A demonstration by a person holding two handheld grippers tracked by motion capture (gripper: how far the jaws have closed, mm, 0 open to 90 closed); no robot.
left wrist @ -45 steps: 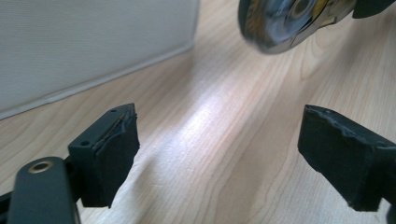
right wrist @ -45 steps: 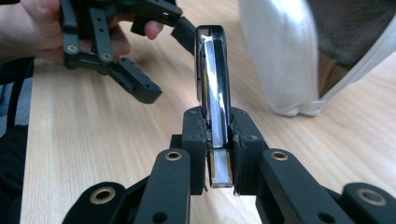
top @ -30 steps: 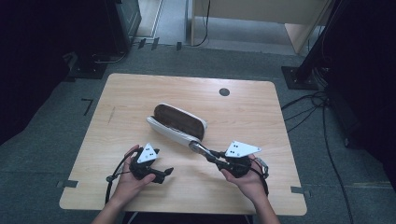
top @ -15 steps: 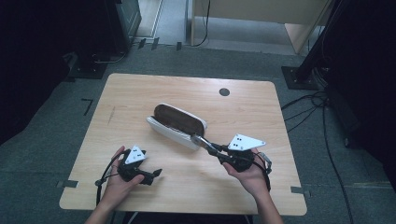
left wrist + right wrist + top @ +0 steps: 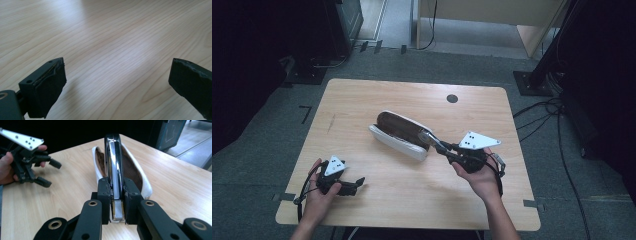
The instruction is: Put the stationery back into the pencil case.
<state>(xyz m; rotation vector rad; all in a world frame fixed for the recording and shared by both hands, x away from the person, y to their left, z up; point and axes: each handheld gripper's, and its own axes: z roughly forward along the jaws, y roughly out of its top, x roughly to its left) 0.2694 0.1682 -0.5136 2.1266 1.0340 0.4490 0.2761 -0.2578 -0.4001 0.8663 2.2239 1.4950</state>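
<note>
From the high view I see my right claw (image 5: 439, 145) clamped on a shiny metal handle (image 5: 431, 139) whose far end sits in a white case with a brown lining (image 5: 399, 132), lying near the middle of the table (image 5: 362, 95). My left claw (image 5: 357, 184) hovers well apart from it, near the table's front left corner, and its jaws have just been opening with nothing between them.

In the left gripper view my left claw (image 5: 117, 82) stands wide over bare wood.

In the right gripper view my right claw (image 5: 117, 192) pinches the metal handle (image 5: 115, 162) tightly, the case (image 5: 142, 180) beyond it, the left claw (image 5: 46, 173) off toward the table's edge.
</note>
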